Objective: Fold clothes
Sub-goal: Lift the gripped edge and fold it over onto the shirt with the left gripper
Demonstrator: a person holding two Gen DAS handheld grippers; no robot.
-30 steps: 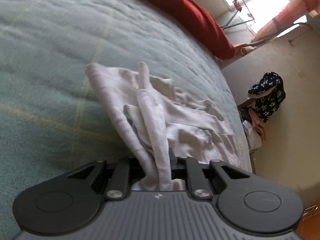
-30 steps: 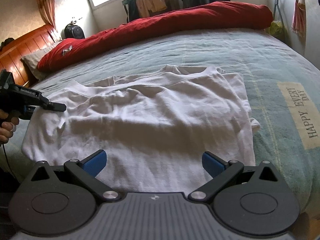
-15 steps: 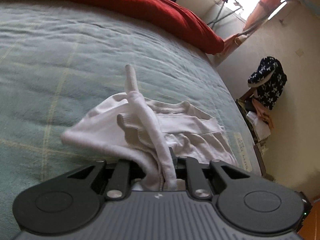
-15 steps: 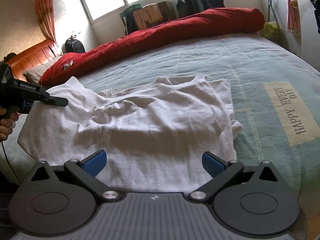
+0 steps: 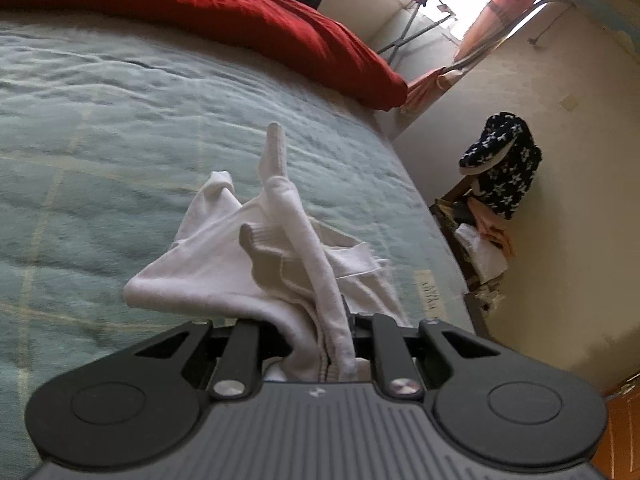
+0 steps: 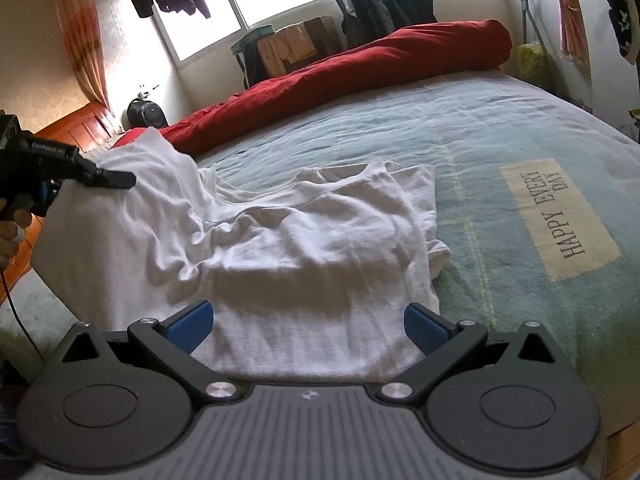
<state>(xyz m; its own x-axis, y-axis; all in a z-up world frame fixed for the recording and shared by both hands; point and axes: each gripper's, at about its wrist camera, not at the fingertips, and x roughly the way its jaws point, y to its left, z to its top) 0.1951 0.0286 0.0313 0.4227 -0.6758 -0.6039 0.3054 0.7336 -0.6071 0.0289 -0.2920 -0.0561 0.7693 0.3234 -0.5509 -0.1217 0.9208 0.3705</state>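
White shirt: pinch close-up left, apparently spread right.

Counted items: one white cotton T-shirt; one bed covered with a pale green checked blanket; one long rolled red duvet; one cream label patch printed with the words HAPPY EVERY DAY; two black tongs, the left tongs and the right tongs with two blue pads.
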